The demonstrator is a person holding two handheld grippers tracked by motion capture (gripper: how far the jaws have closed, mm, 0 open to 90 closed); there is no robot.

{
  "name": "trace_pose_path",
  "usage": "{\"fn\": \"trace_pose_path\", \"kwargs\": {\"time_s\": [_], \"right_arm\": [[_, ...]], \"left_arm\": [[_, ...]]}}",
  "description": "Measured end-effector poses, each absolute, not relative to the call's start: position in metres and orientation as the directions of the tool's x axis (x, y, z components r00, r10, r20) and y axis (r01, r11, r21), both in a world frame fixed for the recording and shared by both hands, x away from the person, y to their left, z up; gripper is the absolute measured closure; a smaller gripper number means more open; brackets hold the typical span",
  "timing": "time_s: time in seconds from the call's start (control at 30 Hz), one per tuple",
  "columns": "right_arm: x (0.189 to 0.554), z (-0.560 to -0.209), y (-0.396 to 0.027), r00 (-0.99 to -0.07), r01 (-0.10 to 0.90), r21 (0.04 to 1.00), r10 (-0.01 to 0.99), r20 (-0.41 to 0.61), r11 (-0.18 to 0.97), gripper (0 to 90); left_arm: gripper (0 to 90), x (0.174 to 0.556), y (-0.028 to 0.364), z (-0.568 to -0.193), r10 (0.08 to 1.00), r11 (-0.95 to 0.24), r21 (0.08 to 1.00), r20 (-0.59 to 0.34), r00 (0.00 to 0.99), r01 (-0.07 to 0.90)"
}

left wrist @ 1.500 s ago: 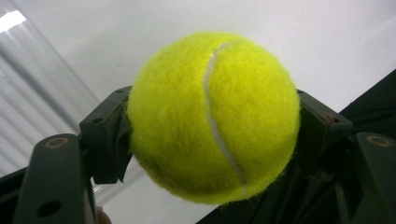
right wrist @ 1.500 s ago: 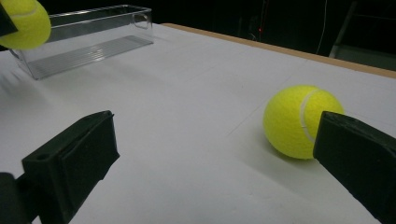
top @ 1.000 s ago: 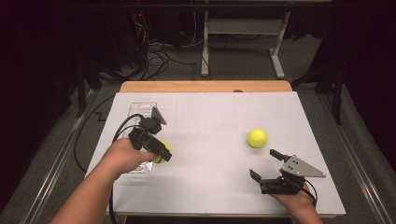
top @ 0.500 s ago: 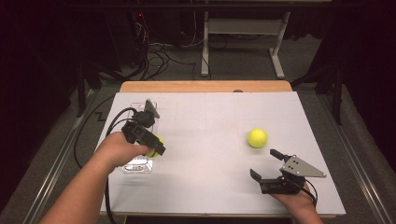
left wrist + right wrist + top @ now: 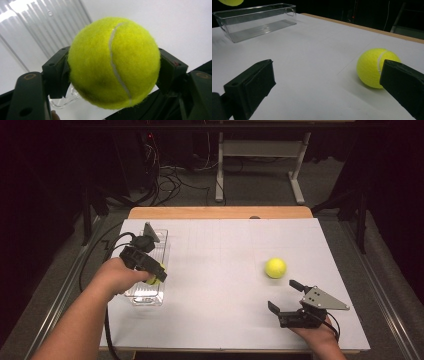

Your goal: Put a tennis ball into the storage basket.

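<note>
My left gripper (image 5: 156,274) was clamped on a tennis ball (image 5: 113,62), one black jaw pressed into each side of it, the seam facing the camera in the left gripper view. From the high view that ball (image 5: 154,273) sat over the near half of the clear plastic bin (image 5: 161,251) at the table's left side; I couldn't tell if it was touching the bin. In the left gripper view the bin's ribbed floor (image 5: 40,35) showed behind the ball and a curved bit of its clear rim below. Second tennis ball (image 5: 275,268) lay loose on the white table (image 5: 220,270), right half, well apart from the bin. My right gripper (image 5: 285,296) was low at the near right edge, jaws spread wide, nothing between the pads. In the right gripper view that loose ball (image 5: 375,67) sat just beyond the jaw at the picture's right, partly hidden by it, not gripped; contact unclear. Bin (image 5: 254,21) showed far off at upper left of that view, nothing lying on its floor, with the held ball's underside (image 5: 230,2) poking in at the top edge above it.
</note>
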State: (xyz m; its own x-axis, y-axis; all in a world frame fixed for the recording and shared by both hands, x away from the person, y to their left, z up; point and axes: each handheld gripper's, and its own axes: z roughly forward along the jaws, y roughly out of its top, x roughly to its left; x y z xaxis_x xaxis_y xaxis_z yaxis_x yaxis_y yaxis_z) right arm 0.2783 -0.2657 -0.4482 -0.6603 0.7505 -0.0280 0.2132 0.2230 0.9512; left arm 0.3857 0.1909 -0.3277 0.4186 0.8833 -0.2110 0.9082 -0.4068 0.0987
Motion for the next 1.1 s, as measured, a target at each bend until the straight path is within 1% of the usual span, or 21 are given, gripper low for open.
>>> {"fn": "trace_pose_path", "kwargs": {"time_s": [0.27,0.57,0.83,1.1], "right_arm": [[0.278,-0.448,-0.265,-0.662,0.215,0.951,0.749,-0.026,0.222,0.2],[0.279,-0.449,-0.265,-0.662,0.214,0.95,0.749,-0.029,0.226,0.2],[0.278,-0.449,-0.265,-0.663,0.216,0.95,0.748,-0.028,0.227,0.2],[0.278,-0.449,-0.266,-0.66,0.218,0.951,0.751,-0.024,0.221,0.2]], "left_arm": [[26.3,0.392,0.204,-0.33,0.906,-0.371,0.084,-0.184,0.381,0.925],[26.3,0.396,0.215,-0.331,0.918,-0.345,0.078,-0.179,0.354,0.935],[26.3,0.4,0.218,-0.33,0.926,-0.337,0.063,-0.156,0.343,0.939],[26.3,0.409,0.219,-0.331,0.932,-0.324,0.058,-0.152,0.329,0.944]]}}
